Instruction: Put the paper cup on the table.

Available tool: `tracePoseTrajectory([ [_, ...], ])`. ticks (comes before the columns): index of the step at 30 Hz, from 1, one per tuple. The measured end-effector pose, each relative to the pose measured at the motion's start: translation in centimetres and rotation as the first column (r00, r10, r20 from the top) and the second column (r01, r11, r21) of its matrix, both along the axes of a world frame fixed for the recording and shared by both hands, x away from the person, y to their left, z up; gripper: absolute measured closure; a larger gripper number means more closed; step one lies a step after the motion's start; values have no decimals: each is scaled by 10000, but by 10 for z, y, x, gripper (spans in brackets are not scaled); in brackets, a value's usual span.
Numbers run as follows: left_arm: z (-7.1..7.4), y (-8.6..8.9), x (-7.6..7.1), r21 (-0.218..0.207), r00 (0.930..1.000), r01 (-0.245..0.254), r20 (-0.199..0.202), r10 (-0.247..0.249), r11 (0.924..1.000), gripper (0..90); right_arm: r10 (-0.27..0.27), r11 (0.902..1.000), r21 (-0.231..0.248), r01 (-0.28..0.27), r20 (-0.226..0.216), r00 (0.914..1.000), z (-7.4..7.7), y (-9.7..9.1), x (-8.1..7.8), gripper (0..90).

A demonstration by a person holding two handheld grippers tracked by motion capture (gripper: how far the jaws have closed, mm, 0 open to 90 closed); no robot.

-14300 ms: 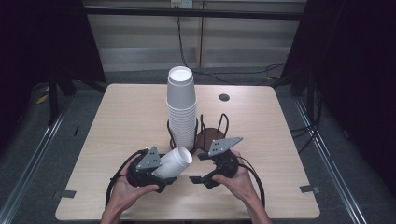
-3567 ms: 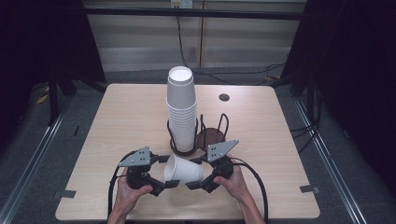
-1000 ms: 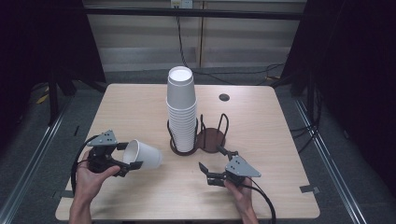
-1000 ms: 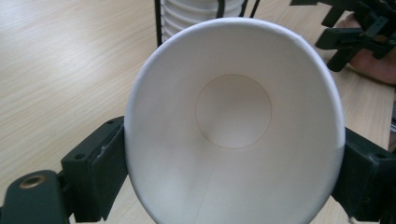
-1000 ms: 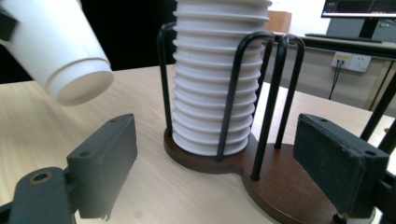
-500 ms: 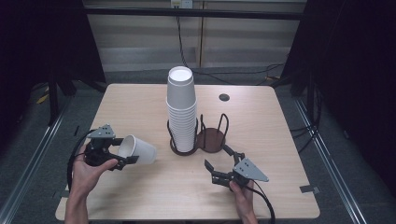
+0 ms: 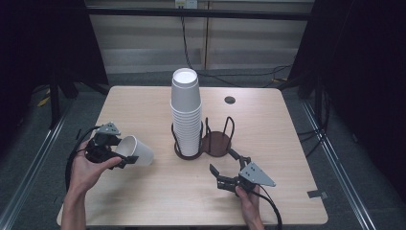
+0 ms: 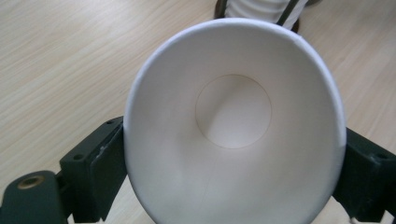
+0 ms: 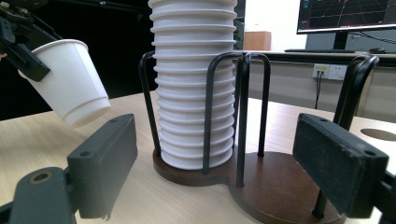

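Paper cup (image 8: 233,135): what holds it at this moment?

— Operator: The left gripper (image 7: 112,151) has its two black jaws pressed on opposite sides of the cup wall near the rim. In the left gripper view one jaw bears on the lower left of the wall and the other on the lower right, and the open mouth faces the camera with the round base visible deep inside.

— Inspector: Orientation of the cup?

— Operator: In the high view the cup (image 7: 135,151) lies tilted on its side in the grip, base pointing toward the stack of cups (image 7: 186,115). It sits over the left part of the table (image 7: 143,191), well apart from the stack. The right gripper view shows it (image 9: 70,79) raised clear of the tabletop, base angled down.

— Inspector: State of the right gripper?

— Operator: The right gripper (image 7: 230,178) has its jaws spread wide with nothing between them. In its own view the jaws frame the wire holder (image 9: 243,116) without touching it.

— Inspector: Describe the holder.

— Operator: The holder has two brown round bases joined side by side, each ringed by black wire loops. The stack stands upside down in the left compartment. The right compartment (image 7: 218,143) shows its bare base.

— Inspector: Surroundings?

— Operator: A small dark round port (image 7: 230,100) is set in the far part of the tabletop.
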State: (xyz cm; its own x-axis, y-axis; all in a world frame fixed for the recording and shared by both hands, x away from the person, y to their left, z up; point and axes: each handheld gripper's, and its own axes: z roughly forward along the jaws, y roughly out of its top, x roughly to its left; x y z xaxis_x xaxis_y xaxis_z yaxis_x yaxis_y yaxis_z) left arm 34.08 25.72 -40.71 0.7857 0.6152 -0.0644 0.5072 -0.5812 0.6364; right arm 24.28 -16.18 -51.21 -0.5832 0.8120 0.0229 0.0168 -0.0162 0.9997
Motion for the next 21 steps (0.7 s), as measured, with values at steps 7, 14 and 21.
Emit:
tracePoseTrajectory([
  [7,0,-1,7,913,9996,-108,-259,133,9958,105,25,10000,-5,-25,7,10000,0,0,0,134],
  [14,4,-2,15,1799,9987,-39,-496,130,9837,100,21,10000,2,-21,-15,10000,0,0,0,134],
  [21,-2,-7,19,2342,9976,-199,-598,349,9720,96,19,10000,1,-19,-2,10000,0,0,0,134],
])
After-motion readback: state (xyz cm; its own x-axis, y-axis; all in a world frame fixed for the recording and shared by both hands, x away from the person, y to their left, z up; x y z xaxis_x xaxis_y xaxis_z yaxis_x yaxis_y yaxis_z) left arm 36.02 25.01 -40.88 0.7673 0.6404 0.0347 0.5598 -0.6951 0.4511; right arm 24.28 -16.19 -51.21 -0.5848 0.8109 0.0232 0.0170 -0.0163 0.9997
